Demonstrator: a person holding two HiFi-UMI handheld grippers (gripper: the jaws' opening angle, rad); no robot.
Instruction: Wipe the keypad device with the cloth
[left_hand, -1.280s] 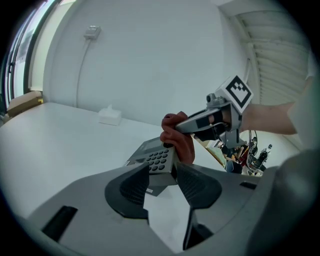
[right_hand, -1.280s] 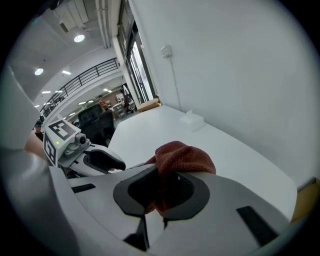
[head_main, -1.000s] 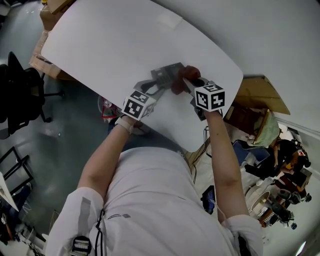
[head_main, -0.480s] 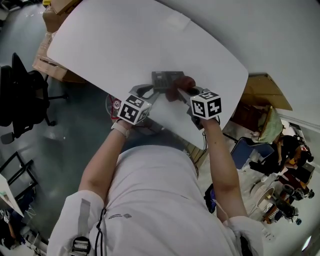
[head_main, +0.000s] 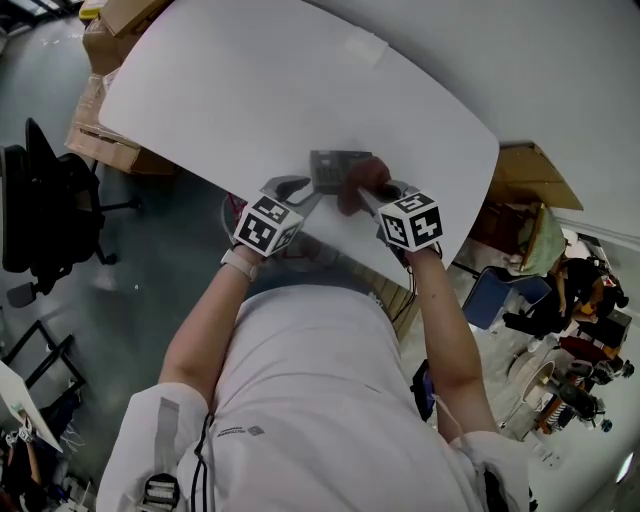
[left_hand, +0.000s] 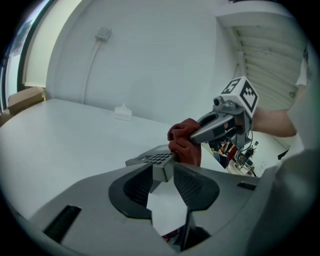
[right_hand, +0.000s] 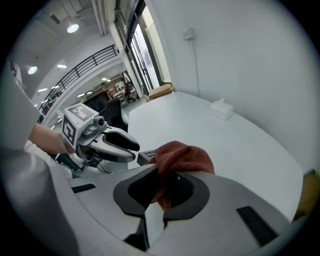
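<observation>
A grey keypad device (head_main: 330, 170) is near the front edge of the white table (head_main: 230, 90). My left gripper (head_main: 308, 192) holds it by its near end; in the left gripper view the device (left_hand: 156, 161) sits between the two pads, which have just been closing on it. My right gripper (head_main: 365, 195) is shut on a bunched red cloth (head_main: 357, 186). The cloth (left_hand: 185, 142) presses against the right side of the keypad. In the right gripper view the cloth (right_hand: 182, 157) fills the jaws and hides most of the device (right_hand: 146, 154).
A small white box (head_main: 365, 47) sits at the far side of the table. Cardboard boxes (head_main: 110, 25) and a black office chair (head_main: 40, 200) stand to the left on the floor. Cluttered gear (head_main: 570, 330) lies to the right, below the table's edge.
Both grippers, with the keypad device and the cloth, have shifted toward the table's near edge. The left jaws have narrowed onto the device.
</observation>
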